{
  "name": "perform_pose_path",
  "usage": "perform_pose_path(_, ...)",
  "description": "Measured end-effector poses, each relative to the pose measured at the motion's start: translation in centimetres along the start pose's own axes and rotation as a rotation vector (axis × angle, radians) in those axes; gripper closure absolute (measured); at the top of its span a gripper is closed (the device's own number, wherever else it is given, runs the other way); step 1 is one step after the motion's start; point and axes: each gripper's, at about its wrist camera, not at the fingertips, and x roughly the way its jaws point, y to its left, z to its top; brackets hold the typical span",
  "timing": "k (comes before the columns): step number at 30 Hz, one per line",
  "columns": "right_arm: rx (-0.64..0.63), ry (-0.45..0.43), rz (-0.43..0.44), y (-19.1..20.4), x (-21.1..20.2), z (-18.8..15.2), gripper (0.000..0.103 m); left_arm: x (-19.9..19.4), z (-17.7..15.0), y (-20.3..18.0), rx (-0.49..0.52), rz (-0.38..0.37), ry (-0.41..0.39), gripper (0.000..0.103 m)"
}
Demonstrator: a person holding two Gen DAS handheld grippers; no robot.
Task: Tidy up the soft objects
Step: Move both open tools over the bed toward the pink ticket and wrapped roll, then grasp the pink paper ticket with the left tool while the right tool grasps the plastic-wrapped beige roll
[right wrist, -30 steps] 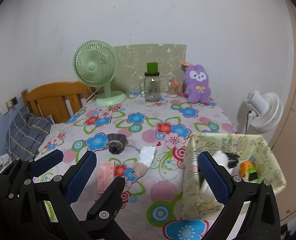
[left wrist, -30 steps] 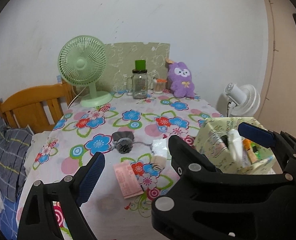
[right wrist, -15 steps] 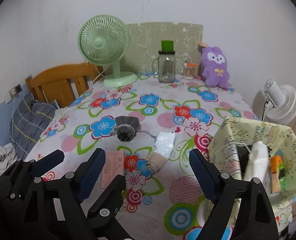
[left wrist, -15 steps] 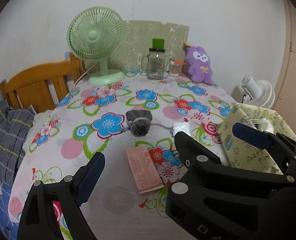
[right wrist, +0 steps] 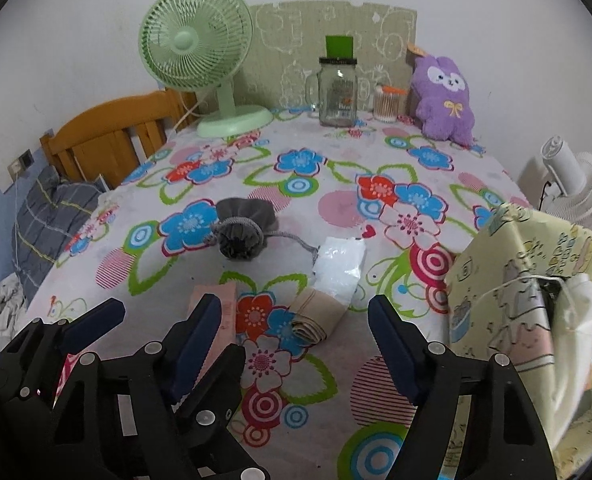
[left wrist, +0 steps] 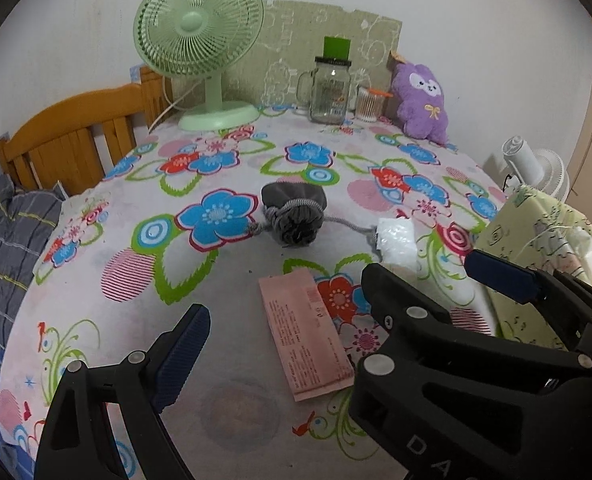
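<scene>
Tongs over a flower-print tablecloth [left wrist: 96,248], both pairs tilted down at it and side by side. Left gripper [left wrist: 338,288]: jaws wide apart, nothing between the pads, the pink paper packet [left wrist: 304,336] flat on the cloth in the gap, untouched. Right gripper [right wrist: 292,328]: jaws closing, not yet on anything, the beige rolled cloth [right wrist: 316,314] just ahead of and between the two blue pads, one end tucked under a white plastic pouch [right wrist: 340,260]. Grey drawstring pouch [right wrist: 242,228] farther out, near the middle of the table, well clear of both pairs of tongs, cord trailing toward the white pouch. Purple plush rabbit [right wrist: 444,100] upright at the far edge against the wall, farthest from the tongs. Yellow-green patterned bin [right wrist: 508,264] at the right edge of the table, beside the right gripper's outer finger, with a white item and some small things inside, too blurred to name.

Count: two grippers, one pink packet, one beige roll, one white pouch, one grey drawstring pouch, one plush rabbit, one bin. Also at the back: one green desk fan [left wrist: 198,32], one glass mug jar with a green block behind it [left wrist: 330,88], one small clear tub of cotton swabs [left wrist: 367,102]. Off the table: one white fan [right wrist: 576,188] at right, one wooden bed frame [left wrist: 68,140] at left.
</scene>
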Motion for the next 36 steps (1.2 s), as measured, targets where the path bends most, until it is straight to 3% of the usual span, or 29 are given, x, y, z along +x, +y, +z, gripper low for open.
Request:
perform_pose_path(6, 0.008, 0.038, -0.001, -0.3, 1.7, 0.0, 0.024, 2.1, -0.1, 0.4, -0.037, -0.028, 0.068, 0.019)
perform_pose_path(10, 0.016, 0.067, -0.002, -0.5, 2.9, -0.2, 0.024, 3.0, -0.2, 0.4, -0.031, -0.013, 0.089, 0.022)
perform_pose_path(14, 0.025, 0.084, -0.01, -0.7, 3.8, -0.3, 0.024, 3.6, -0.4, 0.3, -0.038, 0.032, 0.095, 0.035)
perform_pose_path(17, 0.038, 0.099, -0.009, -1.0, 4.4, -0.3, 0.024, 3.8, -0.3, 0.2, -0.027, 0.043, 0.094, 0.038)
perform_pose_path(20, 0.043, 0.095, -0.013, -1.2, 4.7, -0.2, 0.024, 3.9, -0.1, 0.2, -0.021, 0.072, 0.092, 0.057)
perform_pose_path(36, 0.114, 0.101, -0.036, -2.3, 6.9, 0.8, 0.024, 5.3, 1.5, -0.1, 0.029, 0.085, 0.09, 0.061)
